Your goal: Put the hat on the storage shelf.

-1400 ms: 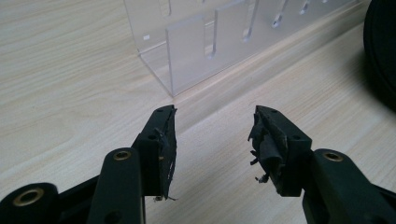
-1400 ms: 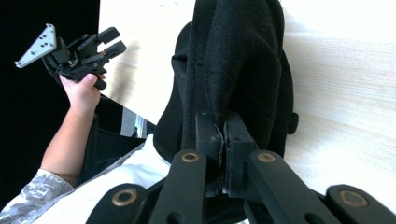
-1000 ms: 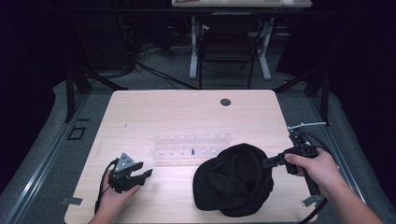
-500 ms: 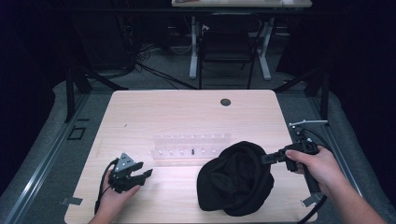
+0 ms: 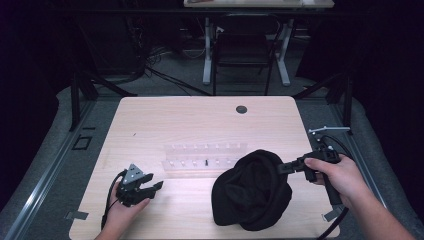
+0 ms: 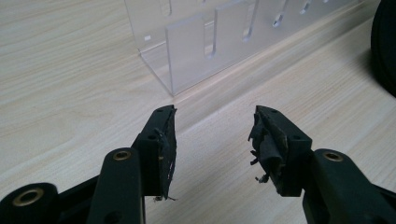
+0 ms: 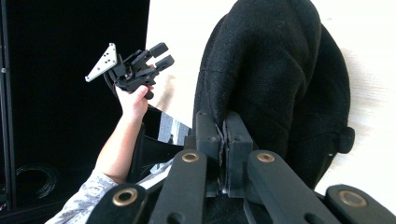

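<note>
A black fabric hat (image 5: 252,192) lies on the front right of the wooden table (image 5: 200,120), its right edge raised. My right gripper (image 5: 283,167) is shut on that edge; the right gripper view has the jaws (image 7: 223,128) pressed together on the hat's rim, with the hat (image 7: 275,70) hanging beyond them. At the table's front left my left gripper (image 5: 157,186) is held open with nothing in it. Bare wood lies between its jaws (image 6: 212,135) in the left gripper view, and the right gripper view catches it farther off (image 7: 161,53).
A clear acrylic rack (image 5: 205,155) with slotted dividers stands mid-table, just beyond the left gripper (image 6: 219,42). The hat's edge (image 6: 385,46) shows at far right in the left gripper view. A dark round grommet (image 5: 241,109) sits near the far edge. A chair (image 5: 242,50) stands behind the table.
My right gripper has drawn the hat's right edge up, so the hat has bunched narrower and taller. The left gripper has not moved.
</note>
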Motion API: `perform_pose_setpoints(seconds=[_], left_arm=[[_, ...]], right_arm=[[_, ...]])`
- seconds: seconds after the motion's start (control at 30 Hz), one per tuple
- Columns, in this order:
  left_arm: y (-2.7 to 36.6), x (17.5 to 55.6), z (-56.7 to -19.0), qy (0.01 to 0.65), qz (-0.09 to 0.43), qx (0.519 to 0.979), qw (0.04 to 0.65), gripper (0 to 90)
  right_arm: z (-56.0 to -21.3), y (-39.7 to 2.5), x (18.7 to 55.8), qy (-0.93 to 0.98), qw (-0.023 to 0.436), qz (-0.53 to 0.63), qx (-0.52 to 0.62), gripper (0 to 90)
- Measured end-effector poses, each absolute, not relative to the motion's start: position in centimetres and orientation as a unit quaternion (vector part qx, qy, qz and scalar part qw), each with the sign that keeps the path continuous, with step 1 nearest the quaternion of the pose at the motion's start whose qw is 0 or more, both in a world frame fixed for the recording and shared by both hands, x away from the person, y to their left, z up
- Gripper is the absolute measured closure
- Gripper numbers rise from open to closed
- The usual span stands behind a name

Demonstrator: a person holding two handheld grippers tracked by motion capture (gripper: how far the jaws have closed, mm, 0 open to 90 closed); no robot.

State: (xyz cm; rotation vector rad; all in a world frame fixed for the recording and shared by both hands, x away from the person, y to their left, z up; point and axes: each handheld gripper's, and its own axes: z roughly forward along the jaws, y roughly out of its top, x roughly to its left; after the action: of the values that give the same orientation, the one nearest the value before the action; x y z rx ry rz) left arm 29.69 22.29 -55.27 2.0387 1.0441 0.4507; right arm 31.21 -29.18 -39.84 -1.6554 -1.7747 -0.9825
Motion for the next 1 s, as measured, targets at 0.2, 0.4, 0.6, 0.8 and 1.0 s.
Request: perform_pose_setpoints(seconds=[0.2,0.4,0.6,0.8,1.0], left_arm=[[22.3,29.7,-55.3,0.412,0.177,0.803,0.393,49.5],[22.3,29.7,-55.3,0.413,0.177,0.802,0.394,49.6],[22.3,29.7,-55.3,0.413,0.177,0.803,0.393,49.5],[22.3,29.7,-55.3,0.412,0.176,0.803,0.392,49.5],[22.2,29.7,-55.4,0.413,0.178,0.801,0.395,49.4]], right_arm=[[-38.9,-29.0,31.1,-0.655,0.259,-0.37,-0.606,88.1],[-37.2,-29.1,30.9,-0.656,0.252,-0.385,-0.599,88.1],[-35.8,-29.4,30.6,-0.655,0.24,-0.397,-0.597,88.1],[-34.9,-30.2,30.5,-0.651,0.23,-0.405,-0.599,88.1],[-34.1,-31.1,30.4,-0.638,0.223,-0.424,-0.603,88.0]])
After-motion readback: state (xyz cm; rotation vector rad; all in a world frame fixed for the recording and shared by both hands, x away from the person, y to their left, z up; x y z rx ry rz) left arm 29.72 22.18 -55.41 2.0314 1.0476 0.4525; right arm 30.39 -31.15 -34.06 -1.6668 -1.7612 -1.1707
